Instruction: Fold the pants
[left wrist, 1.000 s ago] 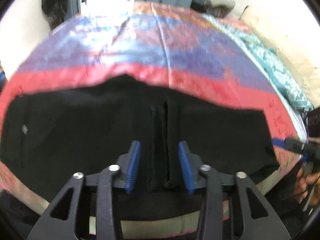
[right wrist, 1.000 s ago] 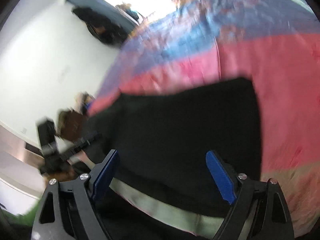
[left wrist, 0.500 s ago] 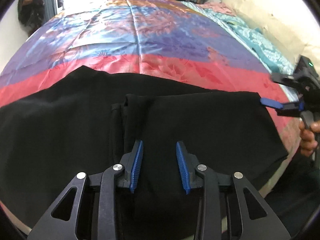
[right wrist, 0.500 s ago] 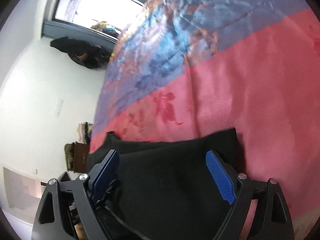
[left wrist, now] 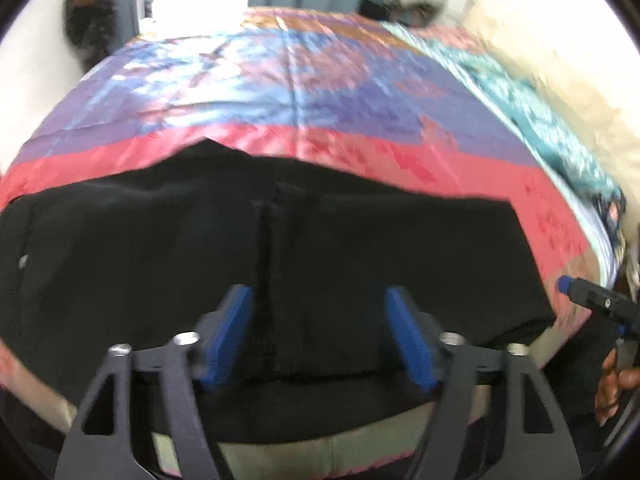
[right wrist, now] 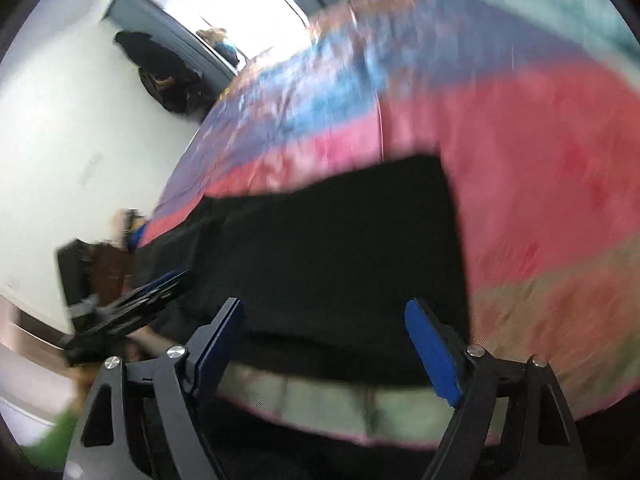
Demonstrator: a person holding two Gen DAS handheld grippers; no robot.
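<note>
Across the near edge of the bed, the black pants lie flat on the bright pink, blue and purple bedspread, one half apparently already laid over the other, a straight lengthwise seam or fold edge running down the middle. Just short of the pants' near edge, the left gripper hovers with its blue pads spread wide and nothing between them. Off the pants' right-hand end, the right gripper is likewise spread and empty, its view blurred. To my eye a fold has been set down and both tools are free; the next move probably calls for pinching the two corners of one end and carrying it over toward the other end. I can read no brand, label or writing; a small pale speck near the pants' left end is too tiny to make out.
</note>
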